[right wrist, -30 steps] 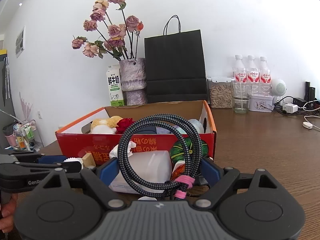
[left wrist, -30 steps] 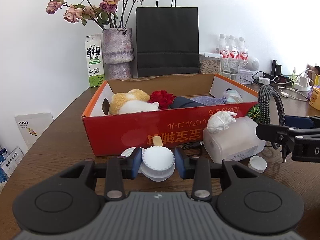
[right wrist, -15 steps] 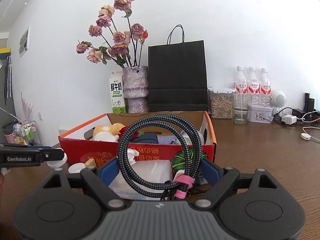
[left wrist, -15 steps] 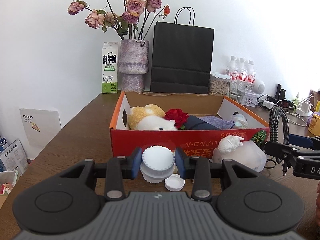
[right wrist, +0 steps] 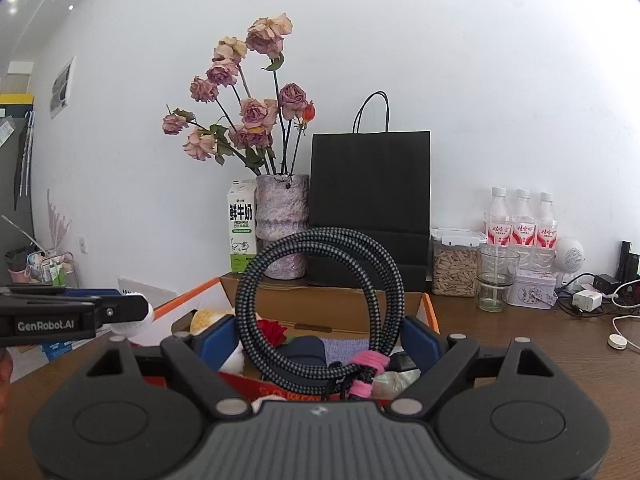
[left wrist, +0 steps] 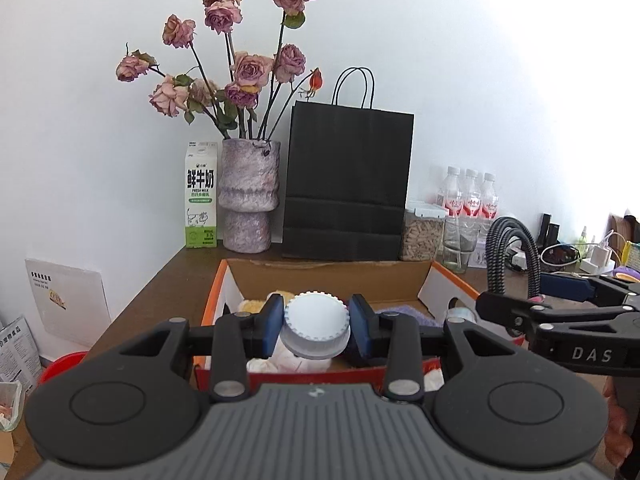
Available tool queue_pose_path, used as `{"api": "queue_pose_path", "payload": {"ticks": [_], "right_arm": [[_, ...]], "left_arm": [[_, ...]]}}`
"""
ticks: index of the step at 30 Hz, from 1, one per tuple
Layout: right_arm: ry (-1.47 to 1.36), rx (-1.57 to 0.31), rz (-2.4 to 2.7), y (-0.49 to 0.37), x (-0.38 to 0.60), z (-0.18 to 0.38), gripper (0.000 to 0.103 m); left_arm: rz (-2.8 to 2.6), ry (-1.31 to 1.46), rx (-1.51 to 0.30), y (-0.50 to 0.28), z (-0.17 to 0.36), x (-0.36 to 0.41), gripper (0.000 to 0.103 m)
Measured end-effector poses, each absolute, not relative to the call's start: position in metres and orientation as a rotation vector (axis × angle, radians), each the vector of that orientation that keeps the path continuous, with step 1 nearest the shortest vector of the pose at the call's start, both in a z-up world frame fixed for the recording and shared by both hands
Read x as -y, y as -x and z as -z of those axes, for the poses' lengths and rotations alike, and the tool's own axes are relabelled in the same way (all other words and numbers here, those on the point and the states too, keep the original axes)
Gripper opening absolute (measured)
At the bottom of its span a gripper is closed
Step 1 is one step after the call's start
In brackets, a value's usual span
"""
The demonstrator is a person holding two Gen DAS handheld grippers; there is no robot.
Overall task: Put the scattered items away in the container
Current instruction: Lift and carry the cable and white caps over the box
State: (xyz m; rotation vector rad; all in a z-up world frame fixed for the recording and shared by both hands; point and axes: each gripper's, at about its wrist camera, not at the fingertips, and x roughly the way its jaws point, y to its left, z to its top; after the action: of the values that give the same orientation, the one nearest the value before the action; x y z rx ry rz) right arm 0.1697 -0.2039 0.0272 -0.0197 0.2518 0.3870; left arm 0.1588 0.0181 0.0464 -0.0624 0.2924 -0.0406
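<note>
Left wrist view has the left tongs [left wrist: 316, 322] pinched in on a white ribbed jar lid [left wrist: 315, 325], blue pads pressing both its sides, and the lid hangs right over the near wall of the orange cardboard box [left wrist: 224, 280]. Over on the right wrist view, the right tongs [right wrist: 318, 338] stand wide with a coiled braided cable [right wrist: 320, 300] between the pads; the coil sits upright, bound by a pink tie at the bottom, and it looks held rather than loose. So this reads as the carry-in: both loads are up at the box mouth and neither is dropped yet. The box already holds a plush toy [right wrist: 210, 316], a red flower [right wrist: 272, 330] and some dark and purple cloth, so the open floor looks to be toward the far right corner. Next call, I'd say, is to push forward past the near rim, dip inside, then let go. Watch the edges: the two tongs sit just beside each other, and the tall cable loop could catch the rim or the right flap. Behind the box, the vase [left wrist: 248, 196], milk carton [left wrist: 201, 194] and black paper bag [left wrist: 348, 180] crowd the counter [right wrist: 520, 360].
</note>
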Motion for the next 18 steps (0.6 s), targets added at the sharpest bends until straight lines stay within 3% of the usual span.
{"api": "queue_pose_path", "payload": {"ticks": [11,18], "right_arm": [[-0.016,-0.310,-0.353,-0.259,0.169,-0.042,0.087],[-0.058,-0.432,-0.311,-0.318,0.154,-0.017,0.087]], "left_arm": [[-0.013,0.141,-0.283,-0.248,-0.069,-0.017,0.037],[-0.087,0.145,-0.407,-0.311,-0.030,-0.026,0.037]]}}
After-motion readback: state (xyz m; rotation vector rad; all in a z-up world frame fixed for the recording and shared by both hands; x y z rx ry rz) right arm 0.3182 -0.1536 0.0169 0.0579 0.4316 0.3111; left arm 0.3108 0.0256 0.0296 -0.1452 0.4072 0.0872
